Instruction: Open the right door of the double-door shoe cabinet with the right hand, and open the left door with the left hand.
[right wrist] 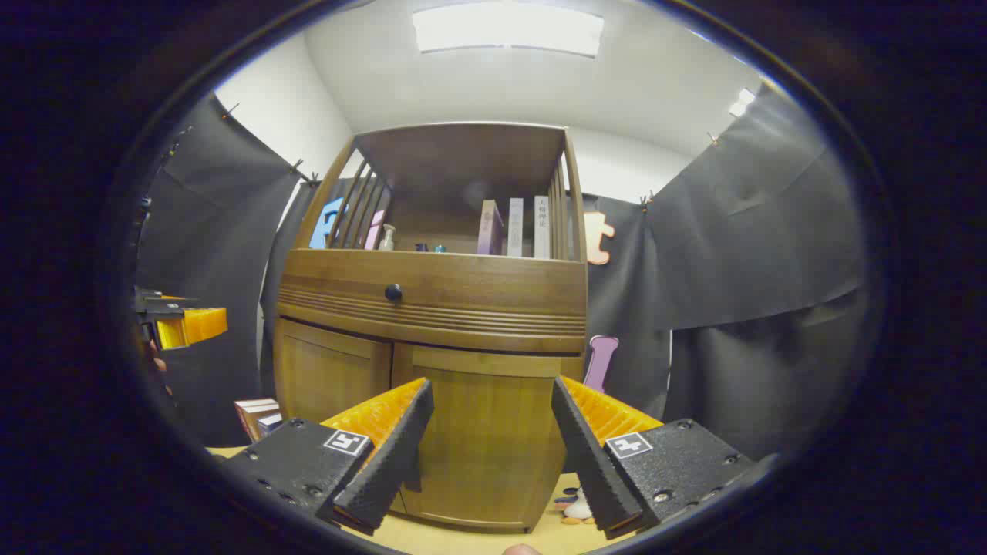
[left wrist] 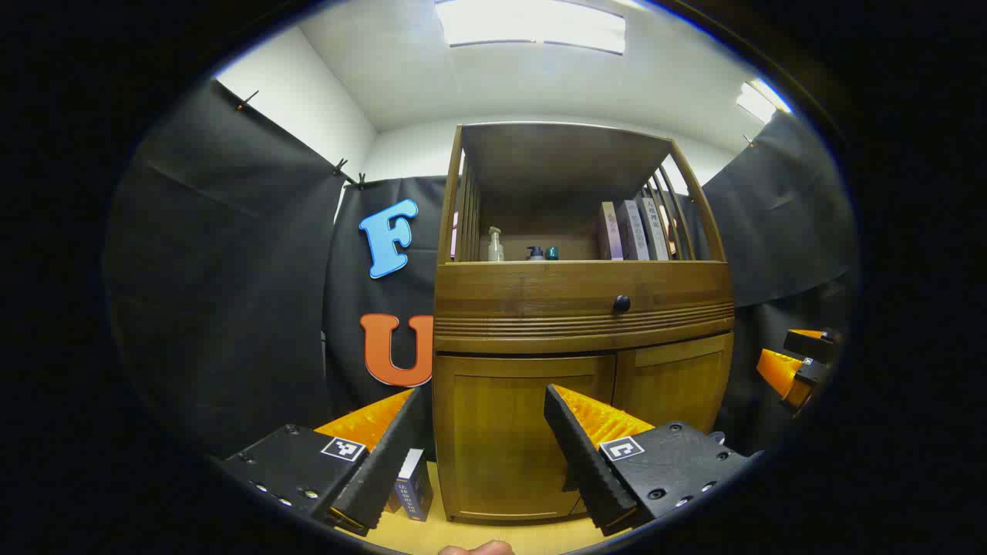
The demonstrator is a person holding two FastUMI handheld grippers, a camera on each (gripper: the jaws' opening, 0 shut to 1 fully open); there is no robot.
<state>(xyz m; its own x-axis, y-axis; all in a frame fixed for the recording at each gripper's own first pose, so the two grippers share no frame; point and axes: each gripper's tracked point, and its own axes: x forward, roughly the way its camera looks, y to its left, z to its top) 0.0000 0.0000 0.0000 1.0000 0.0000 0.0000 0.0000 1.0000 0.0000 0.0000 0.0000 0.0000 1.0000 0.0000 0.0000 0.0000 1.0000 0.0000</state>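
Note:
A wooden shoe cabinet [left wrist: 578,308] stands in front of me, with two doors low down, both closed. In the left gripper view my left gripper [left wrist: 486,401] is open and frames the left door [left wrist: 524,439]; the right door [left wrist: 675,385] lies beside it. My right gripper [right wrist: 490,397] is open in the right gripper view, a short way off the right door [right wrist: 486,432], with the left door [right wrist: 328,378] to its side. Each view also catches the other gripper far off: the right gripper [left wrist: 798,362] and the left gripper [right wrist: 181,320].
A drawer with a dark knob [left wrist: 621,304] runs above the doors. The open shelf holds bottles [left wrist: 496,245] and books [left wrist: 636,230]. Books [left wrist: 412,486] stand on the floor left of the cabinet, and a small toy [right wrist: 574,509] lies at its right. Black cloth walls surround the cabinet.

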